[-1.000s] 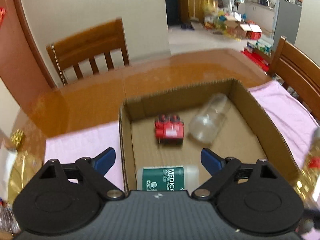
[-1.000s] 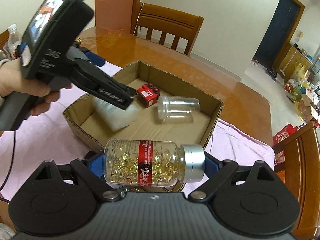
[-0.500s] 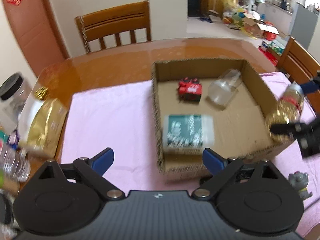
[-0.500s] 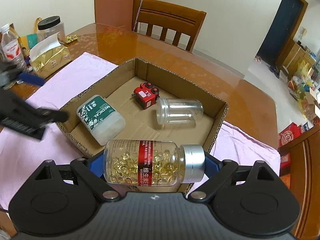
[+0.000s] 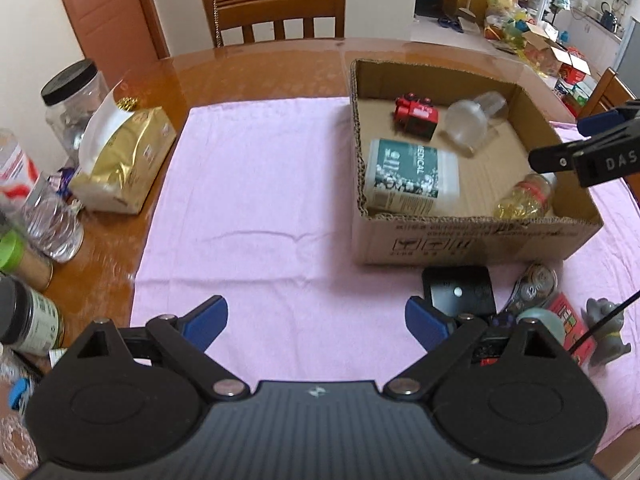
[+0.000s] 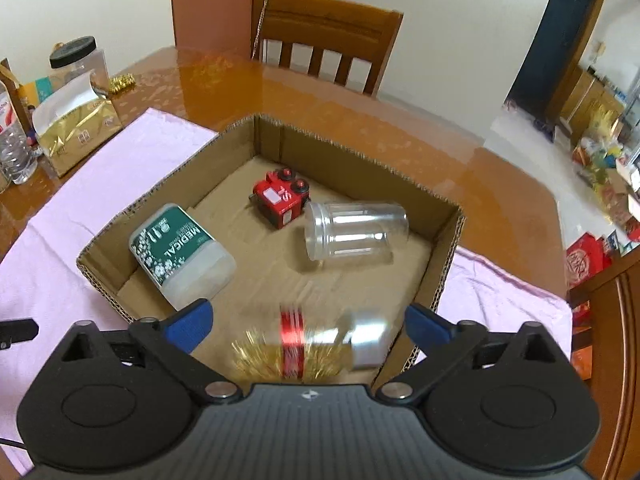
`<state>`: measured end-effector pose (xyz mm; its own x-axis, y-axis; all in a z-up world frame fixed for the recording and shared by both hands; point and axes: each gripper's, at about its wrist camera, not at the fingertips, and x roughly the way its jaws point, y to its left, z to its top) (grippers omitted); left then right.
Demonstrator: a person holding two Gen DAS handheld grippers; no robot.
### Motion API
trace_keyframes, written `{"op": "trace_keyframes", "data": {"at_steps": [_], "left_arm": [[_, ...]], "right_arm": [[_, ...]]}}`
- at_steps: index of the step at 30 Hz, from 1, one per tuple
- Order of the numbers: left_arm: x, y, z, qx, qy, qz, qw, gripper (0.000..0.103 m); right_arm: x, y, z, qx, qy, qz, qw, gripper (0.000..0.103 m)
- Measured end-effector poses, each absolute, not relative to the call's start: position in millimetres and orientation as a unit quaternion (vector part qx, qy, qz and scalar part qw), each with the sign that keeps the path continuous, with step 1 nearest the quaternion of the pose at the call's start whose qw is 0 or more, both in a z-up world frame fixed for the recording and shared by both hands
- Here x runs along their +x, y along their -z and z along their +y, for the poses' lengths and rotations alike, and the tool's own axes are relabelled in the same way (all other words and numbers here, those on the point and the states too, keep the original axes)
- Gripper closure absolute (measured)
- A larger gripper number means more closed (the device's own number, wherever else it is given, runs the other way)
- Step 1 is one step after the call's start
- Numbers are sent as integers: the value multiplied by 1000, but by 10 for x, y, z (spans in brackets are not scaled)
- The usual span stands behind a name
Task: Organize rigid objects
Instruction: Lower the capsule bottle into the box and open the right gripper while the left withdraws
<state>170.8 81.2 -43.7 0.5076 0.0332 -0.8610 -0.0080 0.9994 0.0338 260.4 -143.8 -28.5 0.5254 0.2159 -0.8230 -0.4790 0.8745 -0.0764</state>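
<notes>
A cardboard box (image 5: pixel 460 236) (image 6: pixel 444 264) on the pink cloth holds a red toy car (image 5: pixel 416 114) (image 6: pixel 282 200), a clear jar (image 5: pixel 470 124) (image 6: pixel 352 230) on its side and a white medical swab tub (image 5: pixel 410 176) (image 6: pixel 180 254). A capsule bottle (image 6: pixel 304 350) (image 5: pixel 524 200), blurred, lies free in the box's near right corner between my right gripper's open fingers. My right gripper (image 6: pixel 306 322) is open over the box; it shows at the right in the left wrist view (image 5: pixel 580 140). My left gripper (image 5: pixel 316 320) is open and empty above the cloth.
Left of the cloth stand a gold bag (image 5: pixel 124 160) (image 6: pixel 76 128), a black-lidded jar (image 5: pixel 74 96) (image 6: pixel 78 60) and several bottles (image 5: pixel 44 216). Before the box lie a black block (image 5: pixel 460 290), a coin jar (image 5: pixel 534 284), a red card (image 5: pixel 570 326) and a grey figurine (image 5: pixel 608 334). A chair (image 5: pixel 276 8) stands behind.
My right gripper has opened and the capsule bottle has dropped into the box. My left gripper has pulled back and left from the box, leaving the swab tub inside.
</notes>
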Motion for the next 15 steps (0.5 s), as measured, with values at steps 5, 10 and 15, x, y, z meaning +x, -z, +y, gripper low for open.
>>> {"op": "trace_keyframes", "data": {"at_steps": [5,10,15], "left_arm": [[1611,440,817,5,-10,497,868,8],[1550,451,786,10,-8,494,869,8],[1481,463,716,10,-4,490,872,8]], "right_arm": [[2427,251,-1458,-142,-201,444,862,0],[2197,218,-1533,-131,-194,441,867,0],[1954,243,-1701,-113,-179,440,873,0]]}}
